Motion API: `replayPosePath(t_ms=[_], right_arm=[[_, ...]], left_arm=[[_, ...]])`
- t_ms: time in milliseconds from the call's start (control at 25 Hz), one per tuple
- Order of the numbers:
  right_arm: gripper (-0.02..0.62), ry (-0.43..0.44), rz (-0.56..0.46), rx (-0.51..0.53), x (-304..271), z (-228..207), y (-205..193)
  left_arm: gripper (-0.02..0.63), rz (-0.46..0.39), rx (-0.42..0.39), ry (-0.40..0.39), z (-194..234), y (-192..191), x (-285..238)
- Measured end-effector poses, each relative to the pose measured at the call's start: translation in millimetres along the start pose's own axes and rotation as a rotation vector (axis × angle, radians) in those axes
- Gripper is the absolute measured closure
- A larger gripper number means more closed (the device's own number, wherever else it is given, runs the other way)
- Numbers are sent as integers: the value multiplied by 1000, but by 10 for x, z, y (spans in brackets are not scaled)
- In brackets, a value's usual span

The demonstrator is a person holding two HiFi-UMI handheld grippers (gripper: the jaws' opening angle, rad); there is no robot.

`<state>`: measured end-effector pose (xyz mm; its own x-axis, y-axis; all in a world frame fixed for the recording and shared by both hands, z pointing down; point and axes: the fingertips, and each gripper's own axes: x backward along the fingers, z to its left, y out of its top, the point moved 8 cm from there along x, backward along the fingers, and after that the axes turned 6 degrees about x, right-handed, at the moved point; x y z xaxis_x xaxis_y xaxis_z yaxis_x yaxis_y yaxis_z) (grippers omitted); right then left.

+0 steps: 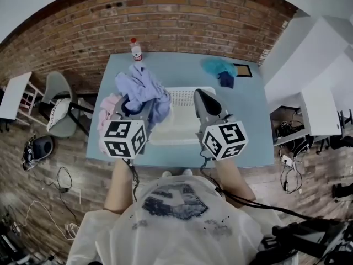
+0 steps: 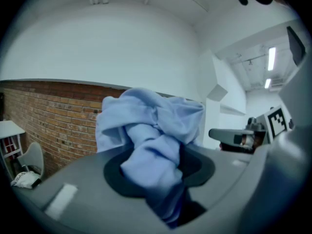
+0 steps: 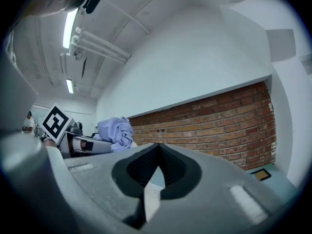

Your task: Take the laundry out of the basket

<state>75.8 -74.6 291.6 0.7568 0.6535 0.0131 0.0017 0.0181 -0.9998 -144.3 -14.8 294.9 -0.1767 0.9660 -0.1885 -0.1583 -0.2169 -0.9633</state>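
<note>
My left gripper [image 1: 134, 108] is shut on a bunched light blue garment [image 1: 142, 90], which hangs over the left end of the white laundry basket [image 1: 179, 123]. In the left gripper view the garment [image 2: 156, 130] bulges out between the jaws of the left gripper [image 2: 157, 165]. My right gripper [image 1: 198, 94] hovers over the right part of the basket. Its jaws meet at the tips with nothing between them [image 3: 157, 147]. From the right gripper view I see the left gripper [image 3: 83, 143] holding the garment [image 3: 114, 130].
The basket stands on a light blue table [image 1: 251, 142] against a brick wall. A teal cloth [image 1: 219, 66] and a dark blue cloth [image 1: 226, 79] lie at the back right, a pink cloth [image 1: 108, 102] at the left, a bottle [image 1: 135, 49] at the back. A chair [image 1: 59, 106] stands left of the table.
</note>
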Motion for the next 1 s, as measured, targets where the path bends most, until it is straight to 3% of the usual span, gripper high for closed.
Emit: replayPosePath(t_ms=[1000], right_arm=[[598, 19, 0, 41, -21, 66, 100]], left_arm=[[445, -25, -7, -30, -56, 65, 14]])
